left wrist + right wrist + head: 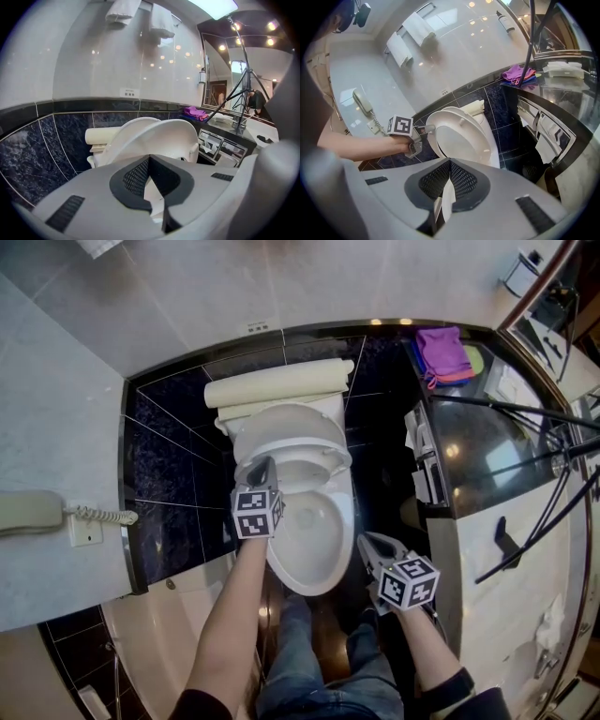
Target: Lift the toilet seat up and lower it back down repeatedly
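The white toilet seat [292, 448] [461, 136] stands partly raised over the open bowl [314, 535], tilted back toward the lid [127, 127] and the cream tank [277, 385]. My left gripper [262, 466] [427, 127] is shut, and its tip rests against the seat's left rim. In the left gripper view the seat [161, 136] rises just ahead of the closed pads [136, 176], with nothing between them. My right gripper [367, 541] [449, 164] hangs shut and empty beside the bowl's right front, clear of the seat.
A dark counter [469, 442] on the right carries a purple cloth [442, 352] and black tripod legs [525, 413]. Paper holders [424, 457] sit on the counter's side by the bowl. A wall phone [33, 512] hangs at left. The person's legs [319, 657] stand before the bowl.
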A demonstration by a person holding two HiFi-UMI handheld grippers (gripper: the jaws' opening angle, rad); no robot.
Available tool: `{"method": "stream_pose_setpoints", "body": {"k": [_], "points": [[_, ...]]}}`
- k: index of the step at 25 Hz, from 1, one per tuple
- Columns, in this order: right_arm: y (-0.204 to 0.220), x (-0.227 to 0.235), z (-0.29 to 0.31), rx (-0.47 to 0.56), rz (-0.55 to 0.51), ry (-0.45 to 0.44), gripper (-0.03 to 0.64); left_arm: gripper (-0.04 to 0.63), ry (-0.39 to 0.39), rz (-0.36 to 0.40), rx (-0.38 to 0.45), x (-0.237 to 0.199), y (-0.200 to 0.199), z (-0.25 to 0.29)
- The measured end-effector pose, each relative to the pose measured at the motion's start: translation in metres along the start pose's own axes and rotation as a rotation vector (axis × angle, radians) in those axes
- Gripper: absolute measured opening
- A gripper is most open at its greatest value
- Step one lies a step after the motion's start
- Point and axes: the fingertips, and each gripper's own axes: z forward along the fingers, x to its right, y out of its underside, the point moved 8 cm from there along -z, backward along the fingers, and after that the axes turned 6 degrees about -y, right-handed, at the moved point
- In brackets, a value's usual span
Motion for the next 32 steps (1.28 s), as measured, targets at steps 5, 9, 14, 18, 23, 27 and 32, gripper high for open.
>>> {"method": "stream_pose_setpoints", "body": {"k": [5, 9, 14, 18, 23, 27, 32], "points": [[-0.007, -0.001, -0.002, 0.004, -0.01, 0.013, 0.014, 0.0, -0.002, 0.009, 0.007, -0.007, -0.011, 0.011], [-0.011, -0.005, 0.006, 0.008, -0.009, 0.007, 0.014, 0.0, 0.001, 0.02, 0.011, -0.011, -0.014, 0.006], [-0.016, -0.017, 0.009, 0.007, -0.037, -0.006, 0.014, 0.0, -0.001, 0.029, -0.001, -0.009, -0.01, -0.017], [-0.026, -0.028, -0.002, 0.013, -0.068, -0.019, 0.014, 0.0, 0.007, 0.024, -0.016, 0.003, -0.014, -0.056], [-0.042, -0.043, -0.022, 0.019, -0.142, -0.044, 0.014, 0.0, -0.02, 0.042, -0.016, 0.015, -0.023, -0.122], [-0.051, -0.055, -0.046, 0.024, -0.21, -0.059, 0.014, 0.0, -0.045, 0.045, -0.003, 0.026, -0.028, -0.182], [-0.059, -0.071, -0.083, 0.027, -0.309, -0.047, 0.014, 0.0, -0.071, 0.032, 0.016, 0.037, -0.029, -0.255]]}}
